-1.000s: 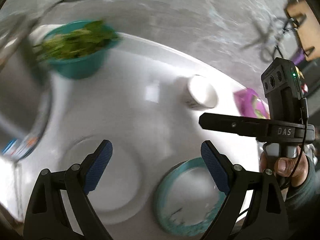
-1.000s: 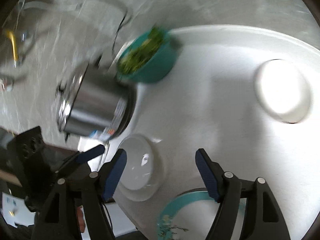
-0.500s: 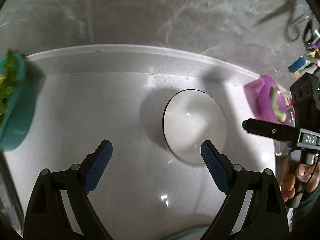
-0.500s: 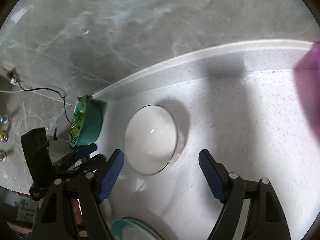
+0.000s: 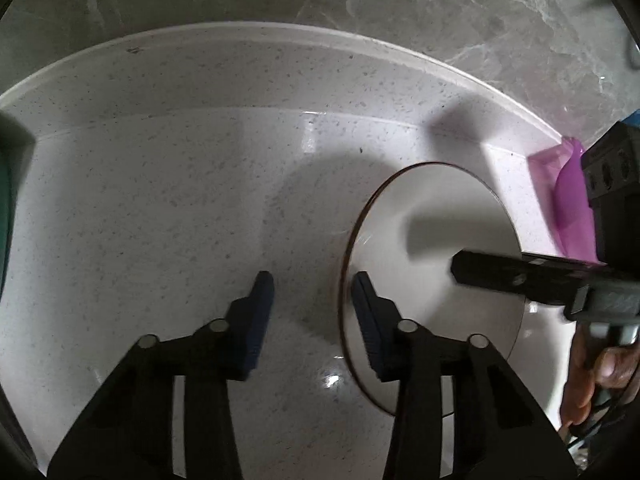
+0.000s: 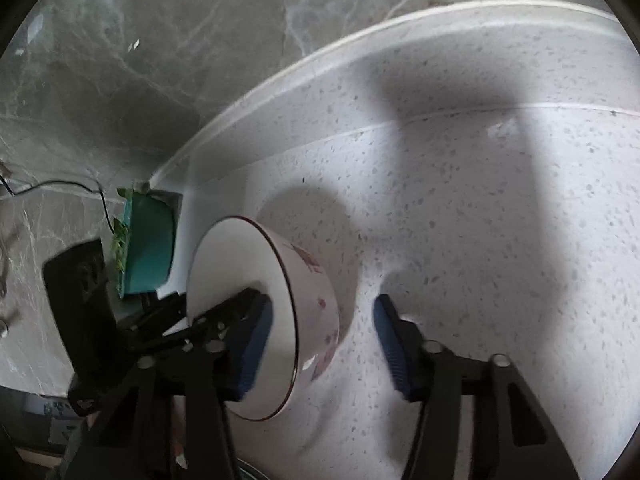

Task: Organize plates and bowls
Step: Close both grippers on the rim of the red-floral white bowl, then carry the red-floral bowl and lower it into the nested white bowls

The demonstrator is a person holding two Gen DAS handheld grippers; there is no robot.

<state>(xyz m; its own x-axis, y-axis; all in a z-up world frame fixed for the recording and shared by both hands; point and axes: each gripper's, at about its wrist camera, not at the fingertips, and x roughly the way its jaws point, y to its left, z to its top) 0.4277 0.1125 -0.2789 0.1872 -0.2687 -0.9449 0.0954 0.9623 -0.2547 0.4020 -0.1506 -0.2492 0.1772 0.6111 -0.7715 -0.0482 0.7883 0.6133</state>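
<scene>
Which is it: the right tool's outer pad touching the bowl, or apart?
Apart. The right wrist view shows bare counter between that pad and the bowl wall. The right tool has just been closing, the rim between its jaws.

White speckled countertop point(image 5: 160, 200) — on it a white bowl point(image 5: 432, 248) and teal bowl point(image 6: 150, 248).

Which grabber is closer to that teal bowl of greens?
Left. The left gripper straddles the white bowl's rim on the side facing the teal bowl; the right gripper straddles the far rim. Both pairs of fingers have just been closing around it.
</scene>
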